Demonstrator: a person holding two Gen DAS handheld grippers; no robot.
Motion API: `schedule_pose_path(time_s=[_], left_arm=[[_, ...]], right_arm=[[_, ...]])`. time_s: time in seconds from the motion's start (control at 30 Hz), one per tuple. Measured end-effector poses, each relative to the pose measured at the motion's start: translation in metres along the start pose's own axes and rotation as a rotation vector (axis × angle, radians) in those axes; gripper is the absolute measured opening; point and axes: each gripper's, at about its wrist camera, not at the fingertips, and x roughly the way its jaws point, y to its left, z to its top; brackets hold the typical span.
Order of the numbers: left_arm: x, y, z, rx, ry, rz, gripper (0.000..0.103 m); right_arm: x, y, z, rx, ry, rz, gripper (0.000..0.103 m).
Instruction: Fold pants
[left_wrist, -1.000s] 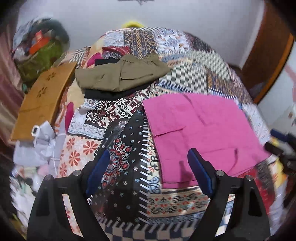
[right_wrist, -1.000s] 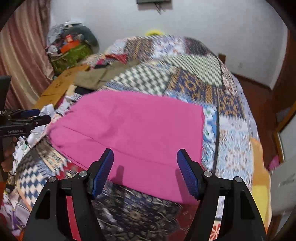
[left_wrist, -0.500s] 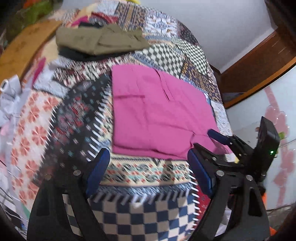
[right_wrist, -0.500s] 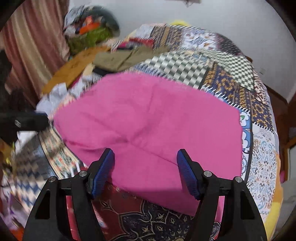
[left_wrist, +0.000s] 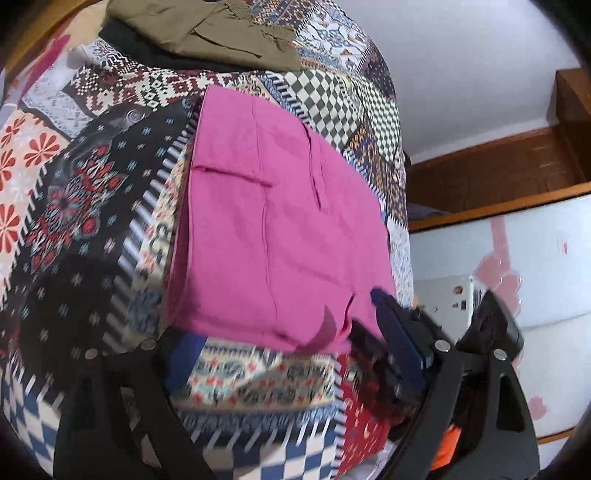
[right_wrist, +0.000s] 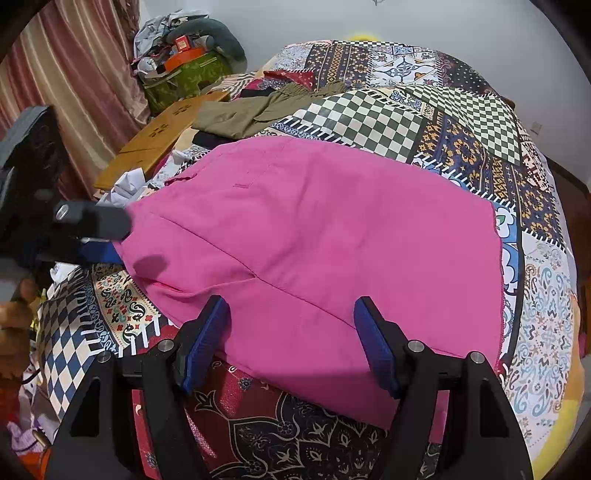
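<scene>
Closing in on the pink pants (right_wrist: 314, 251) at the bed's near edge.
The left gripper (left_wrist: 291, 354) is held wide open and empty at the near-left corner, the right gripper (right_wrist: 291, 339) open over the near hem, presumably for a fold; pocket seams are shown only from the left wrist.

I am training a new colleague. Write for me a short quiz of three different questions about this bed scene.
1. True or false: the right hand-held gripper is shut on the pink pants.
2. Which garment lies farther up the patchwork quilt? A) olive green pants B) a white towel C) a blue jacket
3. Fill in: the left hand-held gripper stands at the pants' near ____.

Key: 1 false, its jaws are open, with the pants' near edge between them; 2 A; 3 edge.
</scene>
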Motion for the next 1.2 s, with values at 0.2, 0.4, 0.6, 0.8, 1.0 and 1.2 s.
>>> schedule_pose_path(time_s=[0.2, 0.4, 0.6, 0.8, 1.0, 1.2], left_arm=[[0.007, -0.012, 0.007, 0.047, -0.091, 0.189, 0.03], [-0.004, -0.023, -0.002, 0.156, -0.165, 0.3, 0.025], [-0.037, -0.034, -0.014, 0.372, -0.303, 0.534, 0.024], [-0.061, -0.045, -0.013, 0.47, -0.37, 0.613, 0.023], [-0.065, -0.093, -0.014, 0.568, -0.438, 0.585, 0.022], [-0.042, -0.149, -0.011, 0.674, -0.415, 0.49, 0.019]], right_arm=[[0.0, -0.002, 0.0, 0.005, -0.003, 0.004, 0.068], [-0.009, -0.003, 0.0, 0.015, -0.008, 0.03, 0.068], [-0.032, -0.026, -0.007, 0.077, -0.056, -0.013, 0.068], [-0.027, -0.053, -0.023, 0.146, -0.016, -0.051, 0.068], [-0.026, -0.052, -0.029, 0.166, -0.047, -0.039, 0.07], [-0.026, -0.052, -0.032, 0.163, -0.051, -0.032, 0.07]])
